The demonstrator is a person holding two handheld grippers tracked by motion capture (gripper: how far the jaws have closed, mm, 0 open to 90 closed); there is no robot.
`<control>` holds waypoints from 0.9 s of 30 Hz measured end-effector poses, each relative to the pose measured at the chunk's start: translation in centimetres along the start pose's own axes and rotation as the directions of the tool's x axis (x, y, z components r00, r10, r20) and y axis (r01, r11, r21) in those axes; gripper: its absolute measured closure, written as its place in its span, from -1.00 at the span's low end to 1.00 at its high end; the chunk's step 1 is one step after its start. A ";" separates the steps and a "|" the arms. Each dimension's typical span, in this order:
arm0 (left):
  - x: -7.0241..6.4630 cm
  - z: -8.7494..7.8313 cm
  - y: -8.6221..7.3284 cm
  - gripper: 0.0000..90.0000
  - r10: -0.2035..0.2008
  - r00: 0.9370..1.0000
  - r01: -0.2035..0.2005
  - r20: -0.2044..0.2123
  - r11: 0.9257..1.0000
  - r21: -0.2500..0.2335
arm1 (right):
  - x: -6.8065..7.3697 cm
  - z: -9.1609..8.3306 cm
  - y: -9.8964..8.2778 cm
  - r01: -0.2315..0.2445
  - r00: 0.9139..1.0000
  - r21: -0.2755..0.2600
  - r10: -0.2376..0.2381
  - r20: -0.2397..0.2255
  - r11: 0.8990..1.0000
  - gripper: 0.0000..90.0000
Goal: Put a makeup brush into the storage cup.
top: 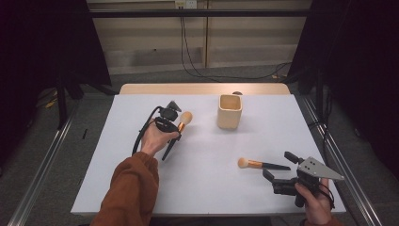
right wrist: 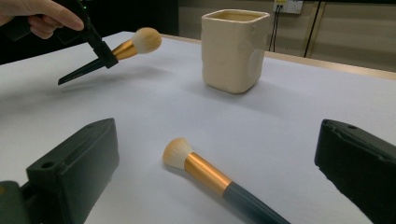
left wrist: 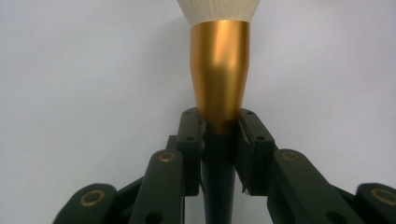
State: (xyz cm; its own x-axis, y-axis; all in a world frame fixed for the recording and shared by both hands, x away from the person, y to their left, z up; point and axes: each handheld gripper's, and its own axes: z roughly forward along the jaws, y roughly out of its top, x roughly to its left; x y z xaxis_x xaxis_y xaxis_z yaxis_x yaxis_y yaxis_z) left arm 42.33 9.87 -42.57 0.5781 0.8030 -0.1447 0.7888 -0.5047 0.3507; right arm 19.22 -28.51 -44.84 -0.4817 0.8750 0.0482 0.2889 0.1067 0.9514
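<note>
Left tool [top: 170, 123] clamps a makeup brush [top: 181, 123] above the tabletop [top: 202, 188]; right tool [top: 280, 167] hangs with jaws spread wide.

Held by its dark handle just below the gold ferrule, the brush is lifted off the surface, its pale bristle head tilted toward a cream square-sided cup [top: 229, 111] that stands upright near the far edge, apart from it. A second makeup brush [top: 261, 164] lies flat on the white covering in front of the right tool's jaws, untouched, bristles pointing left in the high view. Bare wood shows along the tabletop's far edge. Beyond it are grey carpet, black cables, dark curtains on both sides and a wall socket. No writing can be read.
</note>
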 end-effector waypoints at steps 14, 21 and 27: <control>-1.3 -2.5 -1.5 0.63 0.056 0.996 -0.040 0.064 0.974 -0.223 | 0.0 0.0 0.0 0.000 1.000 -0.002 0.000 0.005 1.000 -1.00; -1.1 -2.7 -2.3 0.63 0.055 0.996 -0.027 0.077 0.943 -0.332 | 0.0 0.0 0.0 -0.003 1.000 -0.002 0.003 0.012 1.000 -1.00; -0.9 -3.0 -3.0 0.63 0.071 0.997 -0.048 0.039 0.908 -0.417 | 0.0 0.1 0.0 -0.013 1.000 -0.010 0.013 0.019 1.000 -1.00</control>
State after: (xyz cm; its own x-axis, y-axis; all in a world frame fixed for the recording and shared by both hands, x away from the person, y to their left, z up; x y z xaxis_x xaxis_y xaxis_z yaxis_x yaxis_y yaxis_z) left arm 38.84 11.63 -40.76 0.6402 0.7523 -0.1557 0.6013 -0.3645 0.7111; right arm 19.32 -28.42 -44.90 -0.4618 0.8853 0.0549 0.2869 0.0906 0.9537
